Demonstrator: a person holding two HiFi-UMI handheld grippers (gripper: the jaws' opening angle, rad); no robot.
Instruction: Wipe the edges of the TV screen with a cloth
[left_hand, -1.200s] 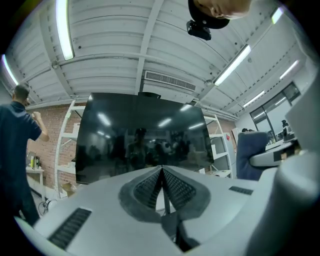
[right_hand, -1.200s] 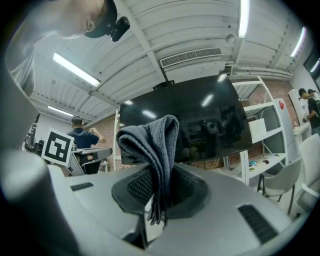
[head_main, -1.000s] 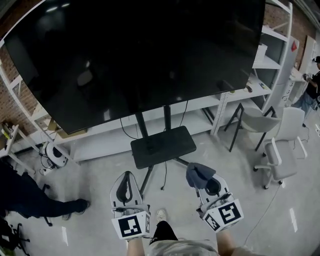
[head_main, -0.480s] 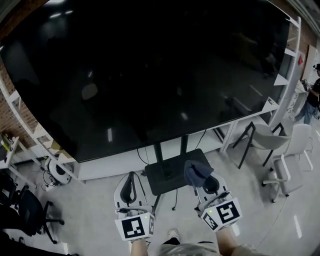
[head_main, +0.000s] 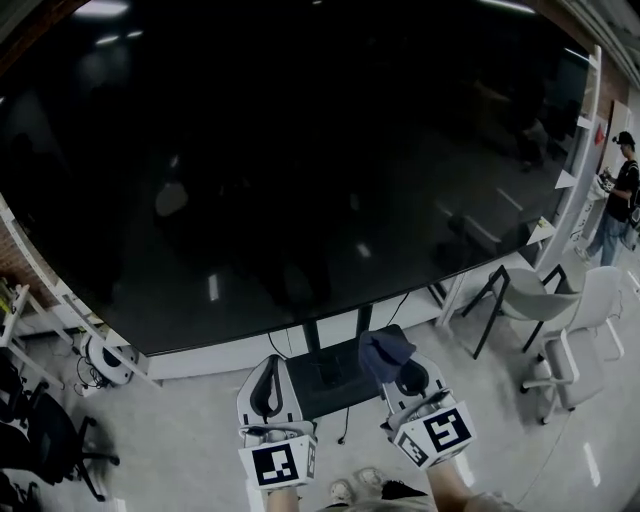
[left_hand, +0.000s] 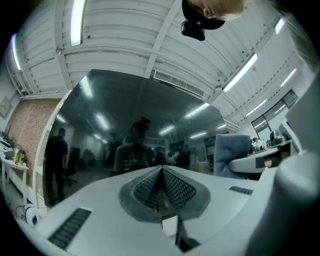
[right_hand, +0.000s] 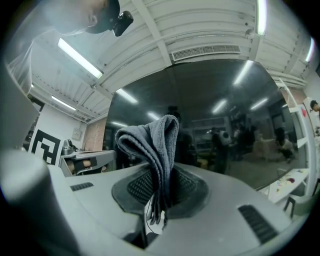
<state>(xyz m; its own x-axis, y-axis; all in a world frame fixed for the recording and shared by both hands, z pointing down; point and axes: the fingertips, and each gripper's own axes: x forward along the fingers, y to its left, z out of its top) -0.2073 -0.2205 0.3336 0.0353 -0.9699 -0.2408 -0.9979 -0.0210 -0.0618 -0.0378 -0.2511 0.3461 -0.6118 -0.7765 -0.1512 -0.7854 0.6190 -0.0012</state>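
Holding a gray cloth (head_main: 384, 350) in our right tool (head_main: 408, 378), we stand in front of the big dark TV screen (head_main: 300, 160). The right tool's two jaws are pressed tight on the cloth. The folded cloth sticks up out of them toward the screen. Our left tool (head_main: 267, 385) has its jaws pressed together with nothing between them.

Both tools sit just below the bottom edge of the TV screen. The black stand shelf (head_main: 330, 372) under the screen shows between the two tools. The cloth does not touch the screen yet.

The bottom edge is the edge nearest the cloth. It lies ahead of the right tool and a bit up, and it runs long from left to right. We think the right tool should do the wiping, since it has the cloth. It would need to push the cloth forward to that edge, then slide sideways along it. As far as we can tell, no wiping has begun.
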